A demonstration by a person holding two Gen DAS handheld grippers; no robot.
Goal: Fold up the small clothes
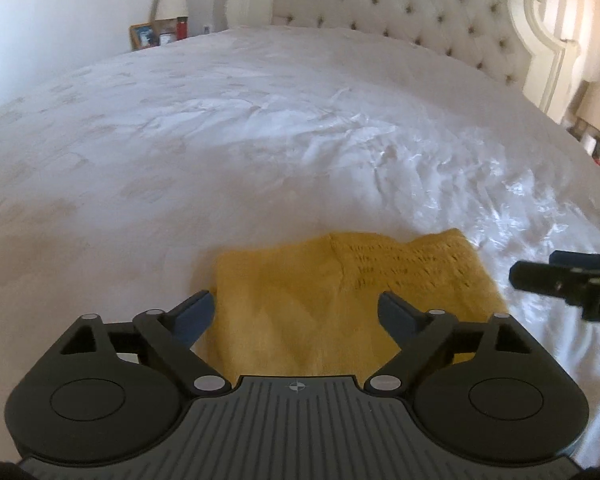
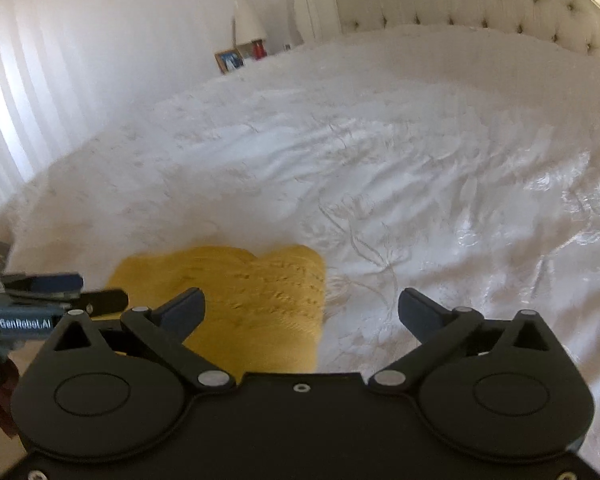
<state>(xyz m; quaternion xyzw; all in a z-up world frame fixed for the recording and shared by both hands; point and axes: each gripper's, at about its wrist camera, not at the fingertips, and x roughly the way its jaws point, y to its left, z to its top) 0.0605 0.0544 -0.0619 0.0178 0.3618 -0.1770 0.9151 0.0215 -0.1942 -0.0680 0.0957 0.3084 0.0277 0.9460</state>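
A small mustard-yellow knit garment [image 1: 324,304] lies folded flat on the white bedspread [image 1: 220,140], near the bed's front edge. My left gripper [image 1: 296,312] is open and empty, hovering just above the garment's near part. My right gripper [image 2: 302,310] is open and empty, above the garment's right edge [image 2: 256,300] and the sheet beside it. The right gripper's fingers [image 1: 540,276] show at the right of the left wrist view. The left gripper's fingers [image 2: 100,300] show at the left of the right wrist view.
A tufted cream headboard [image 1: 400,4] stands at the far end of the bed. A nightstand with a lamp [image 1: 172,0], a picture frame [image 1: 142,36] and a red bottle [image 1: 182,26] is at the far left. Another lamp [image 1: 592,108] is at the far right.
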